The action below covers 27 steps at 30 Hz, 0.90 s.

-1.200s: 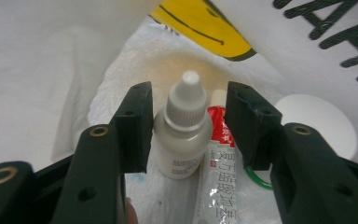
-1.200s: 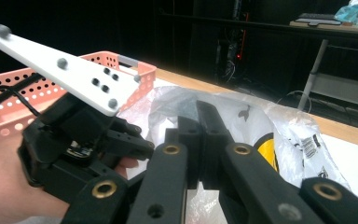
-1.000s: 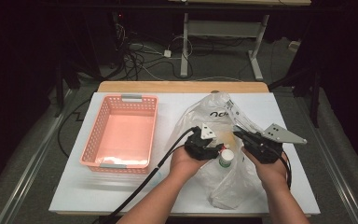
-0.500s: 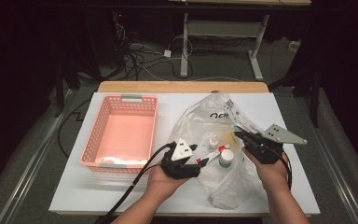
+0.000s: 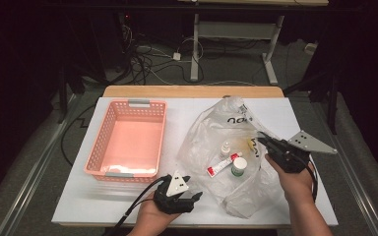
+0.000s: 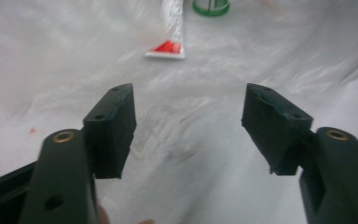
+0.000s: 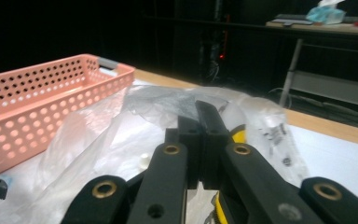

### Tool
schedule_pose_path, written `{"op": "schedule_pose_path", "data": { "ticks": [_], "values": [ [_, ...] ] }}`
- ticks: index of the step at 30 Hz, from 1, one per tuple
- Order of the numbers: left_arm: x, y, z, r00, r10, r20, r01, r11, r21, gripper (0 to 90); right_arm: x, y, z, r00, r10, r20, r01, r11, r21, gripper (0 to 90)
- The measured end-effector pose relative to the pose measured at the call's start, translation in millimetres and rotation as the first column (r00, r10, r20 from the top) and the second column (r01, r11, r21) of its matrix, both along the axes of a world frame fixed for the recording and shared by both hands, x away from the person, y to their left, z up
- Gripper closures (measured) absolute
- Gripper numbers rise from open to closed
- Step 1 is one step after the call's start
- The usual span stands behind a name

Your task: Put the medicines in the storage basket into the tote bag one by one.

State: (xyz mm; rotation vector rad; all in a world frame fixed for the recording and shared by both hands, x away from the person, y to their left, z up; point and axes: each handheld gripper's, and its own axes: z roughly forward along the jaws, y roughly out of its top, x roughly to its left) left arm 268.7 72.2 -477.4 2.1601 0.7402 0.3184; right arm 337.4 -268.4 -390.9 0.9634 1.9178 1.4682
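**Left gripper spread off the bag, right gripper pinching bag plastic**

High view: my left gripper (image 5: 193, 196) sits at the near edge of the white bench (image 5: 187, 110), jaws spread, nothing between them. The clear plastic bag (image 5: 216, 132) lies just to its right and beyond, not touching it. Pink basket (image 5: 109, 147) is just beyond my left gripper and a bit left, w/ something white on its floor at the near end; can't tell what it is. My right gripper (image 5: 262, 140) is at the bag's right side, jaws pressed together on the plastic. Inside the bag, betw. the two grippers: red-and-white tube (image 5: 222, 164), white bottle w/ green base (image 5: 238, 166) just right of the tube, small white dropper bottle (image 5: 225, 148) just beyond the tube. Something yellow right in front of the right gripper, too small to ID.

Left gripper view: jaws wide apart, empty, crinkled bag plastic (image 6: 186, 116) under and ahead of them. Tube's red end (image 6: 167, 48) straight ahead, well past the tips. Green base of the bottle (image 6: 210, 5) further on, slightly right.

Right gripper view: jaws closed tight on a fold of the bag (image 7: 168, 105), which bunches up around the tips. Basket (image 7: 42, 100) off to the left of the gripper, bag edge reaching toward its wall. Yellow item (image 7: 237, 135) just right of the tips, mostly hidden.
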Motion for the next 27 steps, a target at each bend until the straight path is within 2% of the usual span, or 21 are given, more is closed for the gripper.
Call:
{"op": "schedule_pose_path", "data": {
  "ticks": [1,4,8,10,13,15,17,19,20,21,22,27],
  "values": [
    [1.0,-0.2,-1.7,1.0000,0.009,-0.002,-0.009,0.9998,0.015,31.5,0.2,-3.5,1.0,1.0000,-0.006,0.004,0.006,1.000,0.006,90.0],
    [6.1,-2.2,-5.7,0.9987,0.025,-0.045,-0.024,0.9995,0.019,25.1,-0.7,-14.7,4.3,0.9993,-0.037,0.010,0.037,0.999,0.021,90.0],
    [8.6,-5.0,-6.8,0.9980,0.042,-0.049,-0.040,0.9984,0.040,19.1,-1.5,-29.1,7.2,0.9976,-0.068,0.014,0.067,0.997,0.036,90.0],
    [11.4,-4.6,-6.6,0.9969,0.062,-0.048,-0.060,0.9975,0.036,18.5,-2.5,-32.9,8.1,0.9967,-0.079,0.016,0.079,0.996,0.041,90.0],
    [23.7,-7.7,-8.7,0.9917,0.095,-0.087,-0.094,0.9953,0.024,14.3,-4.6,-31.7,8.2,0.9966,-0.081,0.015,0.080,0.996,0.035,90.0],
    [34.5,-12.6,-12.1,0.9828,0.163,-0.088,-0.159,0.9861,0.049,14.1,-5.1,-28.8,6.1,0.9971,-0.075,0.011,0.075,0.997,0.021,90.0],
    [49.1,-17.3,-15.4,0.9644,0.204,-0.168,-0.191,0.9773,0.090,8.5,-5.8,-25.2,3.5,0.9976,-0.069,0.003,0.069,0.998,0.009,90.0],
    [55.5,-18.8,-15.1,0.9606,0.213,-0.179,-0.202,0.9764,0.075,4.9,-7.3,-21.9,1.8,0.9980,-0.063,-0.001,0.063,0.998,-0.003,90.0],
    [56.2,-21.1,-15.7,0.9611,0.216,-0.173,-0.202,0.9751,0.091,5.3,-8.4,-20.7,1.4,0.9981,-0.061,-0.004,0.061,0.998,-0.004,90.0],
    [54.8,-23.3,-15.6,0.9656,0.208,-0.156,-0.194,0.9755,0.105,7.3,-9.1,-20.0,1.3,0.9983,-0.058,-0.001,0.058,0.998,-0.006,90.0],
    [53.3,-23.2,-15.4,0.9698,0.195,-0.147,-0.183,0.9788,0.092,13.0,-10.1,-19.6,1.2,0.9985,-0.054,0.000,0.054,0.998,-0.007,90.0],
    [52.3,-18.3,-15.0,0.9629,0.229,-0.142,-0.224,0.9731,0.056,41.8,-13.5,-18.4,-1.2,0.9990,-0.043,-0.009,0.043,0.999,-0.009,90.0]
  ]
}}
